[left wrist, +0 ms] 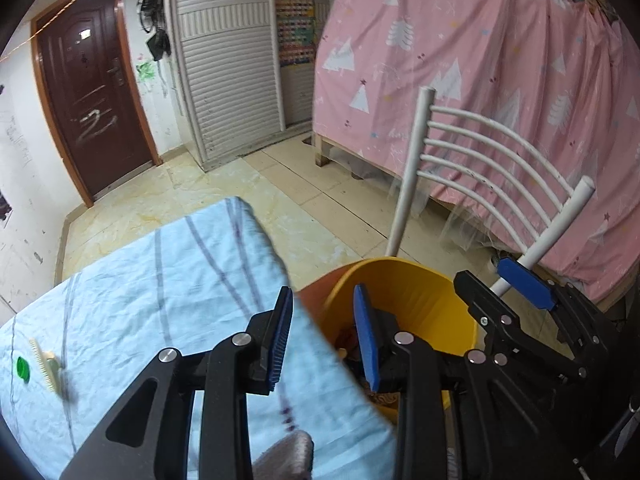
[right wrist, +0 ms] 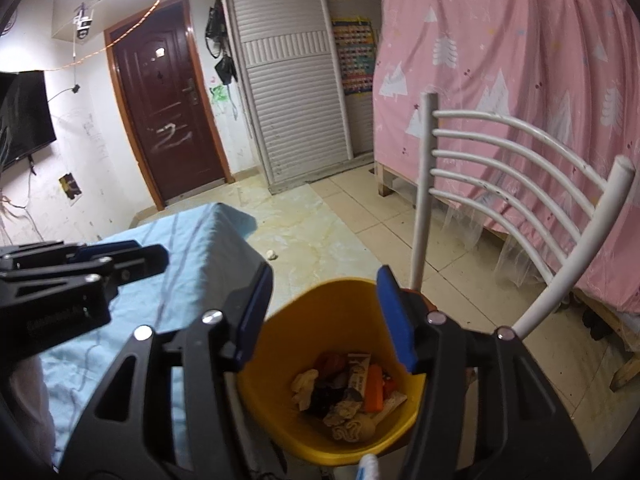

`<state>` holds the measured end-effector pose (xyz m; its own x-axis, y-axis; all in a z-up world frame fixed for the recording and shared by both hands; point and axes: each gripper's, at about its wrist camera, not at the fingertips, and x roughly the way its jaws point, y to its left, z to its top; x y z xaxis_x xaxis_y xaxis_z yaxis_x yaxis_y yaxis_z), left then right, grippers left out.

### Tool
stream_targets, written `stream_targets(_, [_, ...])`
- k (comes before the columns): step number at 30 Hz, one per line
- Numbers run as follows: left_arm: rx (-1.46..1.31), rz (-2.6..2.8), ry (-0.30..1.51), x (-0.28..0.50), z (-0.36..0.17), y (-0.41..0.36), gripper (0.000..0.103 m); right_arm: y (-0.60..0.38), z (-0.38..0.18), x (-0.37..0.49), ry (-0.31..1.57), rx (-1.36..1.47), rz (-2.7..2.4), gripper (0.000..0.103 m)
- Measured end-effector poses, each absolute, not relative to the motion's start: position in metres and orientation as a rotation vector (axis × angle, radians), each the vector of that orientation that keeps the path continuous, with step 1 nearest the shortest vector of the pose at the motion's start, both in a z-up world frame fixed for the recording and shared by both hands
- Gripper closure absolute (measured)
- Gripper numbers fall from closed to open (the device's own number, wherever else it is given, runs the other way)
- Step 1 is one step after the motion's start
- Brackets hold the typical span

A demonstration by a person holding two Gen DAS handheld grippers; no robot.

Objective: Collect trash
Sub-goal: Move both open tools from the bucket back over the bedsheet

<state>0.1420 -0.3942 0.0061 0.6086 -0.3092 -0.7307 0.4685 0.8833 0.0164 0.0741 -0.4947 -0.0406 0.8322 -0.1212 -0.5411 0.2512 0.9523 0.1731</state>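
From the left wrist, the left gripper [left wrist: 324, 336] is hovering with jaws apart and empty over the worktop [left wrist: 160, 300] edge beside the yellow bin [left wrist: 420, 300] (a green cap [left wrist: 23, 368] and comb [left wrist: 44, 364] are lying far left). From the right wrist, the right gripper [right wrist: 324, 316] is hanging with jaws apart and empty above the bin, trash [right wrist: 348, 392] lying inside.

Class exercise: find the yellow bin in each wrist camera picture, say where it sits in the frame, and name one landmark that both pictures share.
Left wrist view: the yellow bin sits lower centre-right, partly hidden behind the gripper's right finger.
Right wrist view: the yellow bin sits bottom centre, between the fingers, trash visible inside.
Shared landmark: the white chair back, just right of the bin.
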Motion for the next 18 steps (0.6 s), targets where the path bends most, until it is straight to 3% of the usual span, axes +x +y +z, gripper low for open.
stream_targets(18, [0.047,-0.305,0.750,0.153,0.035,-0.238,0.081,-0.368,-0.014,0.108,0.583,0.076,-0.045,0.040])
